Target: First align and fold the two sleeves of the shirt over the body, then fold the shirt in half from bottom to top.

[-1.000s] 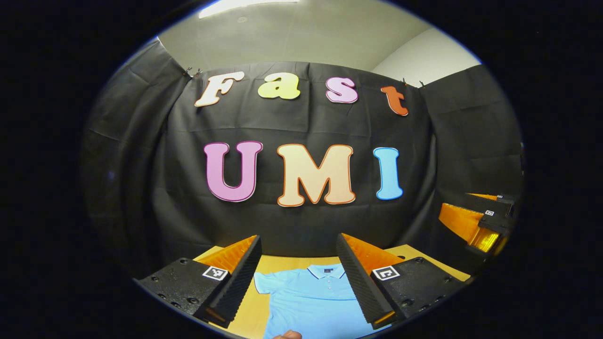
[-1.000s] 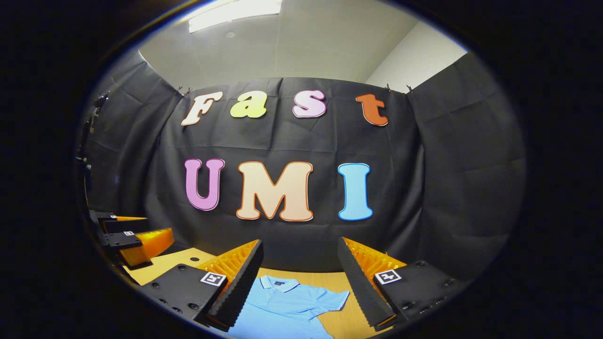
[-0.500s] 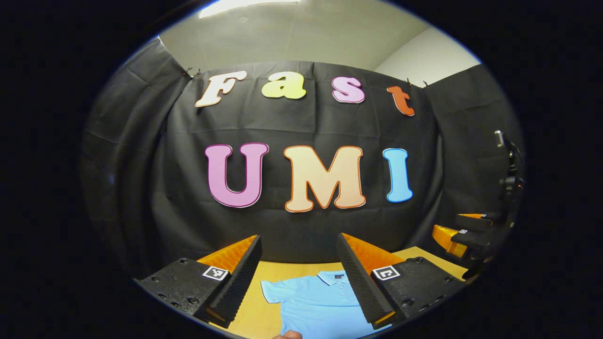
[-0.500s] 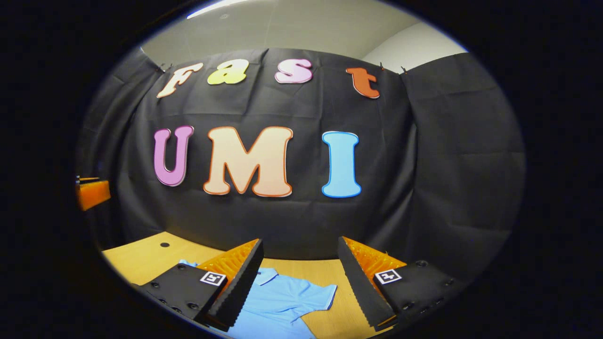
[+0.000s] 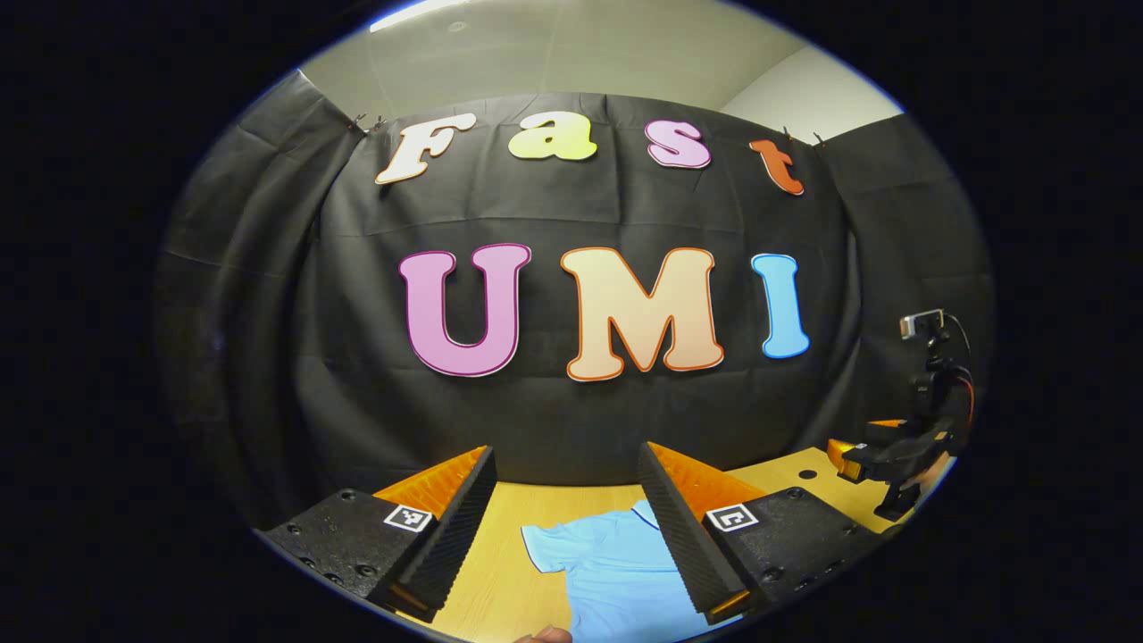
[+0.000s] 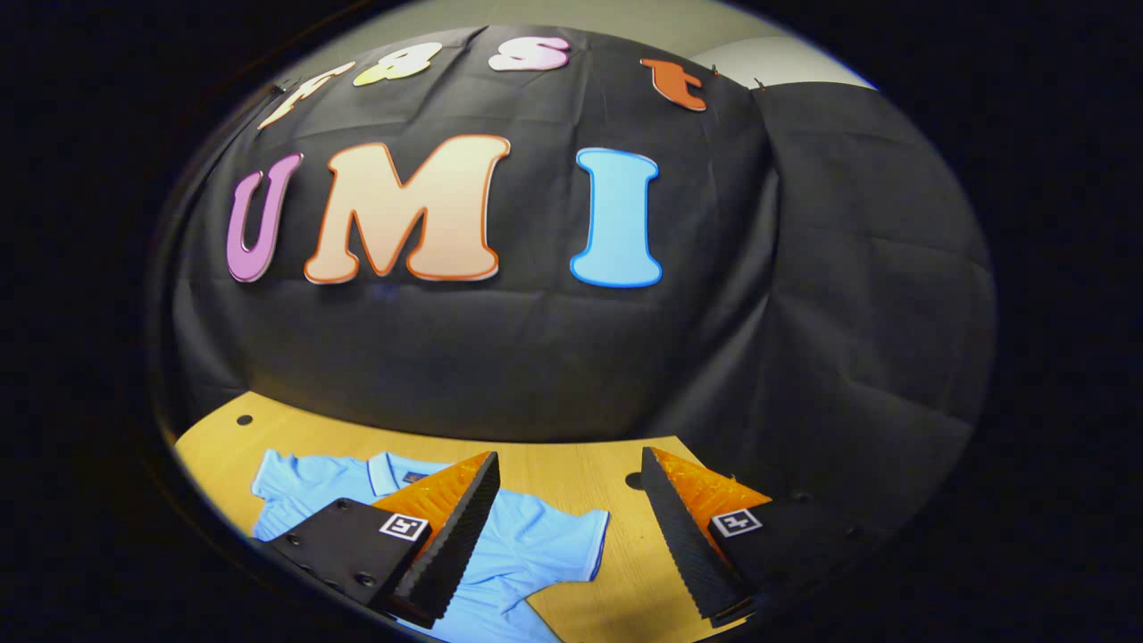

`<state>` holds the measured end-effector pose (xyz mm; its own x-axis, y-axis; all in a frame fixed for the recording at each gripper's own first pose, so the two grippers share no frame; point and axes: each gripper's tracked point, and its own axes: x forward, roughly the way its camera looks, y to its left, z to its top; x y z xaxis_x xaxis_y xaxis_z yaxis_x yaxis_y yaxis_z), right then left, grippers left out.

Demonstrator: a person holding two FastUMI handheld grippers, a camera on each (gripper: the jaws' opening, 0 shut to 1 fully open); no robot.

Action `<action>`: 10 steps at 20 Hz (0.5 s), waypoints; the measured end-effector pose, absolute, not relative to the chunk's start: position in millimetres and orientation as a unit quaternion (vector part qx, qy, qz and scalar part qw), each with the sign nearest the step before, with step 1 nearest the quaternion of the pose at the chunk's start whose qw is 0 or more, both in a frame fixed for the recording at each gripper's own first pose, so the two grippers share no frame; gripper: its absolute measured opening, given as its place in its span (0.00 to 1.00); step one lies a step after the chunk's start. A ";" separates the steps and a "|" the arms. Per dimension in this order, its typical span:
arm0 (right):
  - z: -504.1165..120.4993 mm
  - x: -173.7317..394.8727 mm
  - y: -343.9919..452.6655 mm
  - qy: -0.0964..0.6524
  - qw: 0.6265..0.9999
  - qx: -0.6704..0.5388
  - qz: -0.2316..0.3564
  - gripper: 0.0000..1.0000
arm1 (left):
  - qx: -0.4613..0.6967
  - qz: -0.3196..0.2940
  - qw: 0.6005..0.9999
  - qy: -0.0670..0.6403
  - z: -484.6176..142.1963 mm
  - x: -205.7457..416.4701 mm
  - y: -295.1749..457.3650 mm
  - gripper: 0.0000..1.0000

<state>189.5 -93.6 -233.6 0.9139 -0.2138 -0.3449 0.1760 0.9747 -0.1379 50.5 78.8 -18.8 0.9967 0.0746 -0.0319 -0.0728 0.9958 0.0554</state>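
Holding both grippers above the near side of the table, I list what lies ahead, nearest first.

1. My left gripper [image 5: 567,527]: fingers spread wide, nothing between them, hanging above the tabletop. A bit of a hand [image 5: 545,635] shows at the bottom edge of the left gripper view.

2. My right gripper [image 6: 570,527]: fingers likewise spread apart, gripping nothing, clear of the surface. In the left gripper view I see it at the far right, over the table's right side.

3. Shirt [image 6: 527,545]: light blue, short-sleeved, collared, lying flat on the table with its collar [image 6: 384,471] toward the far edge. Both sleeves are spread outward, unfolded. In the right gripper view the right sleeve [image 6: 580,545] lies between my fingers, and the left sleeve [image 6: 286,473] reaches toward the table's left edge. In the left gripper view the left sleeve sits in the gap between my fingers, partly hidden by one of them.

4. Table [image 6: 554,469]: pale wood top, small dark round holes near the far corners.

5. Booth wall [image 6: 500,357]: black cloth, creased, hanging straight behind the far edge and wrapping round both sides.

6. Camera stand [image 5: 933,357]: dark, at the right, beyond the table.

7. Ceiling [image 5: 571,45]: pale, with a light strip [image 5: 420,12], above the cloth.
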 end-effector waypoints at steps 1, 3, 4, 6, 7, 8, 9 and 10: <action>-248.6 193.2 -99.9 0.195 0.973 -0.057 -0.105 0.99 | 0.030 0.038 0.999 0.018 -19.9 52.6 81.7 0.94; -277.0 200.5 -108.5 0.226 0.966 -0.064 -0.112 0.99 | 0.035 0.041 0.998 0.022 -22.1 56.0 87.3 0.95; -290.4 204.1 -112.2 0.240 0.962 -0.065 -0.114 0.99 | 0.038 0.043 0.998 0.024 -23.5 59.0 89.7 0.95; -318.4 208.1 -119.8 0.266 0.955 -0.063 -0.120 1.00 | 0.043 0.046 0.998 0.025 -25.1 62.8 93.2 0.95; -330.2 211.2 -124.6 0.277 0.951 -0.063 -0.123 1.00 | 0.044 0.047 0.998 0.026 -25.5 63.9 94.5 0.95; -342.5 213.7 -129.8 0.288 0.947 -0.061 -0.128 0.99 | 0.044 0.048 0.997 0.029 -27.2 64.8 95.4 0.95; -356.0 213.2 -134.4 0.302 0.942 -0.057 -0.131 0.99 | 0.045 0.049 0.997 0.032 -29.5 66.7 96.4 0.95; -368.1 212.4 -137.7 0.317 0.937 -0.054 -0.133 0.99 | 0.044 0.050 0.997 0.034 -30.8 66.6 97.5 0.95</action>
<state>212.4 -137.7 -368.1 0.7635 -0.2845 -0.5797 0.2160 0.9585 -0.1860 66.6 97.5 -30.8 0.9927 0.1024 -0.0635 -0.0965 0.9912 0.0904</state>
